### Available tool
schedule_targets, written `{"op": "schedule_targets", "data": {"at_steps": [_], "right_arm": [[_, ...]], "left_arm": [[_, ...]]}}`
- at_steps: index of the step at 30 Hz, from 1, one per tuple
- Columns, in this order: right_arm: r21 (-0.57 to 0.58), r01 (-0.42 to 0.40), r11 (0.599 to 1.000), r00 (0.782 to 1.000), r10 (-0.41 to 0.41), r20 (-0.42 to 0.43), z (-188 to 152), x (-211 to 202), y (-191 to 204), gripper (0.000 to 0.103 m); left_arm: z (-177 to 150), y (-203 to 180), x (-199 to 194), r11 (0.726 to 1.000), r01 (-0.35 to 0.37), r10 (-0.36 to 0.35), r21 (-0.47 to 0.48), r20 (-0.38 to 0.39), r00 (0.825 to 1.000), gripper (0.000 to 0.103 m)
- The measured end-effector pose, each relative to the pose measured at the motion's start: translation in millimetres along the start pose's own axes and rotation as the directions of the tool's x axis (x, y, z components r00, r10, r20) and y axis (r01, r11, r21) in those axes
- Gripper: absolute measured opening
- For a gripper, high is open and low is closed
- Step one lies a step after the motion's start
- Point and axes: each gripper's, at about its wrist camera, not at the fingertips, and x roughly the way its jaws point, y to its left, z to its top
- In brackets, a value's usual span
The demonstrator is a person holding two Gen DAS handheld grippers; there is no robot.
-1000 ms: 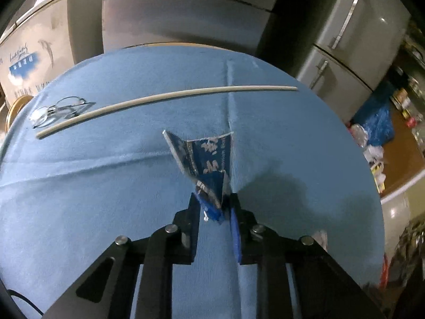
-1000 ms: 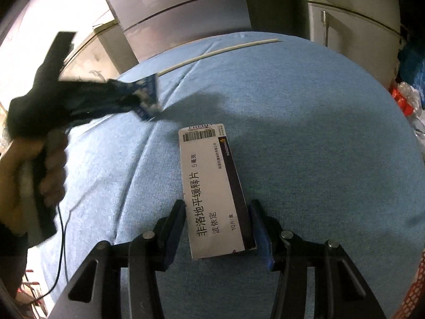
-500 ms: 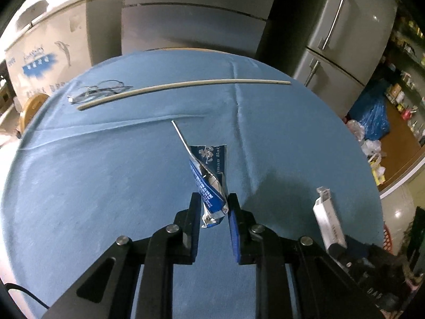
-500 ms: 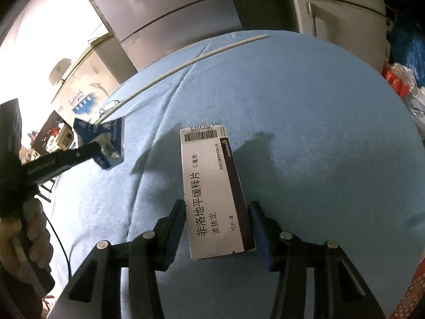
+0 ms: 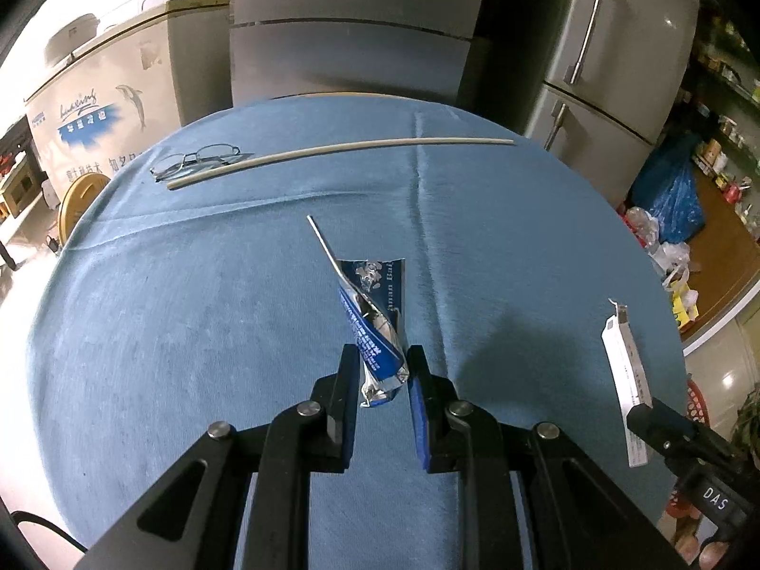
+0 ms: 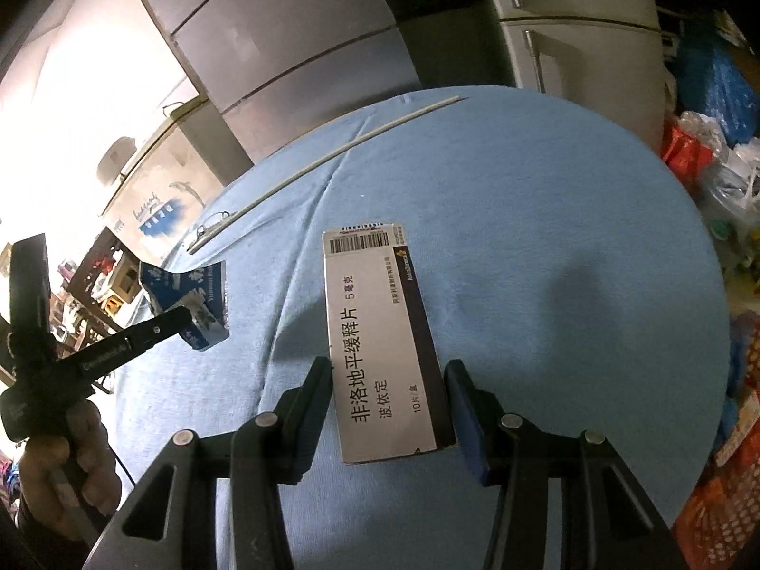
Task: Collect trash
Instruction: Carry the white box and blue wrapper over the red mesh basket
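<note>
Crumpled blue foil wrapper [image 5: 375,332] is pinched in the L gripper [image 5: 380,370], lifted over the blue tablecloth [image 5: 190,332], near centre. White medicine box [image 6: 384,346] sits clamped between the R gripper [image 6: 389,408] pads, held above the cloth on the right side. A hand [image 6: 61,470] grips the L tool's handle. Far left on the cloth: eyeglasses [image 5: 194,159], just beside 1 long pale stick [image 5: 342,152]. Grey fridges [image 5: 617,47] stand beyond the table.

open blue tablecloth [image 5: 190,356] ahead, rod [image 5: 332,152] and glasses [image 5: 194,159] at far edge
</note>
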Motion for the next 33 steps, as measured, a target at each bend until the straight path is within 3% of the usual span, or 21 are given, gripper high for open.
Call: {"op": "schedule_targets", "data": {"at_steps": [12, 20, 27, 33], "right_arm": [[0.045, 0.002, 0.999, 0.999, -0.004, 0.034, -7.1, -16.7, -7.3, 0.052], [0.111, 0.029, 0.993, 0.997, -0.037, 0.073, -16.8, -40.0, -34.0, 0.052], [0.178, 0.072, 0.981, 0.986, -0.097, 0.137, -25.6, -78.6, -70.4, 0.052], [0.28, 0.138, 0.95, 0.962, -0.196, 0.191, -41.0, -122.9, -119.3, 0.052]], "left_arm": [[-17.6, -28.7, -5.3, 0.998, 0.026, -0.026, 0.054, -0.011, 1.0, 0.02], [-29.4, -55.2, -8.0, 0.993, 0.06, -0.058, 0.103, -0.02, 0.998, 0.02], [-34.4, -85.3, -17.0, 0.983, 0.096, -0.094, 0.158, -0.019, 0.995, 0.02], [-38.6, -115.7, -23.9, 0.968, 0.126, -0.125, 0.216, -0.02, 0.992, 0.02]]}}
